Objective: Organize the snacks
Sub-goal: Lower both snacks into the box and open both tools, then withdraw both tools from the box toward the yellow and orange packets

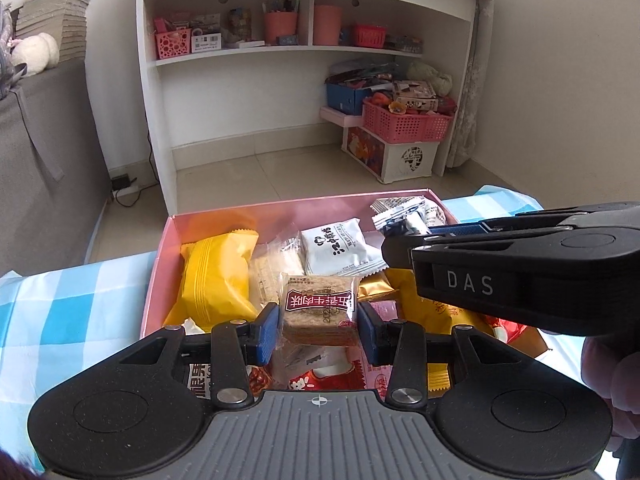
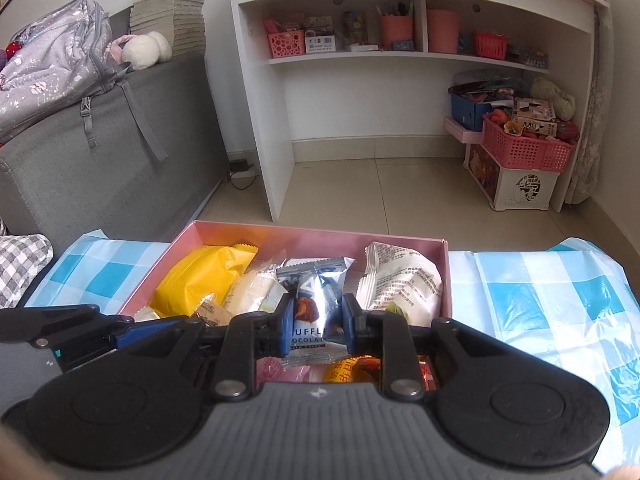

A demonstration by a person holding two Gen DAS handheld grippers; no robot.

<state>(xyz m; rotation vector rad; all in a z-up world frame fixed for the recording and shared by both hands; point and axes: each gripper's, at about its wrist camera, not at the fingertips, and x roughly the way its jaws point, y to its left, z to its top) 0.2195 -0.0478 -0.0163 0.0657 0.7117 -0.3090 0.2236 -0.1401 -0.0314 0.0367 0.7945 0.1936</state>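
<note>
Above the pink box (image 1: 168,240), the left gripper (image 1: 318,326) fingers clamp a brown wafer pack (image 1: 318,308); the right gripper (image 2: 316,322) fingers pinch a silver chocolate packet (image 2: 316,300).

- Snack box (image 2: 316,236) sits on the cloth-covered table (image 2: 560,300), at its far edge.
- Inside the box: bun packet (image 2: 196,276) at the far left corner, printed pouch (image 2: 404,280) at the far right corner.
- Desk shelf unit (image 2: 400,80) stands on the floor beyond the box.
</note>
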